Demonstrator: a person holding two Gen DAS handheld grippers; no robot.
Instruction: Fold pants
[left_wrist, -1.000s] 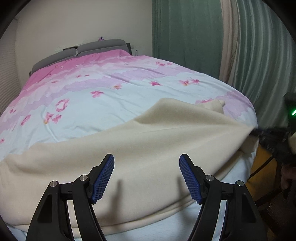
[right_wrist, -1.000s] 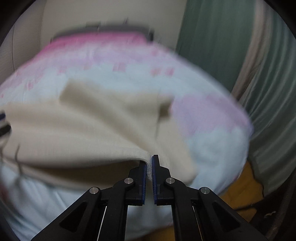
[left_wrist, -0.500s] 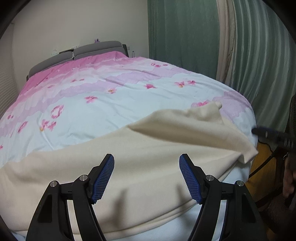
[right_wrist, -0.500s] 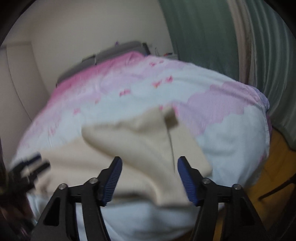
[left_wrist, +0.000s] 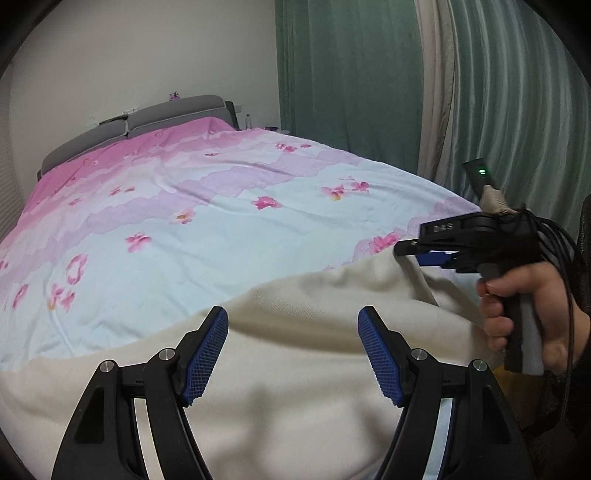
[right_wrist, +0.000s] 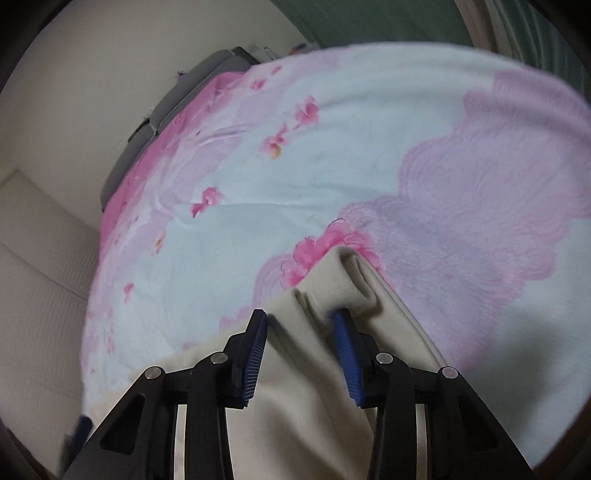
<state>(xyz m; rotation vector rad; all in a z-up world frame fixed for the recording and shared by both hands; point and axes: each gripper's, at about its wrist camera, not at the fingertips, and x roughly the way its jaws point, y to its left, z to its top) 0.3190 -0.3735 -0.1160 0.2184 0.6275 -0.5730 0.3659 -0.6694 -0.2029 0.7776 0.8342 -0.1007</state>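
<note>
Pants (left_wrist: 295, 369), cream, lie spread along the near edge of the bed (left_wrist: 221, 229), on the floral cover, reaching toward the near right corner. One end is bunched into a raised fold (right_wrist: 347, 280) close to that corner.

L gripper (left_wrist: 293, 354): jaws wide apart, nothing between them, hovering over the mid part of the pants. Whether the tips touch the cloth, can't tell.

R gripper (right_wrist: 301, 354): jaws spread, not clamped. One blue pad sits against or under the bunched fold, the other lies on the flat cloth beside it. In the L view the R gripper shows side-on at the right edge of the bed, held in the person's hand (left_wrist: 524, 314).

Risks, as I read it:
- R jaws may close on only the top layer of the fold, not both, so the leg would peel apart when lifted.
- The bunch is lumpy; gripping it as is would prob. lock a crease into the fold.
- Pants end sits near the bed's right edge, and a pull that way could drag cloth off the side.
- L is empty, so if R lifts alone the far part will likely trail and skew.
- Pad could snag the cover with the pants.

Containers: none in view.
</note>
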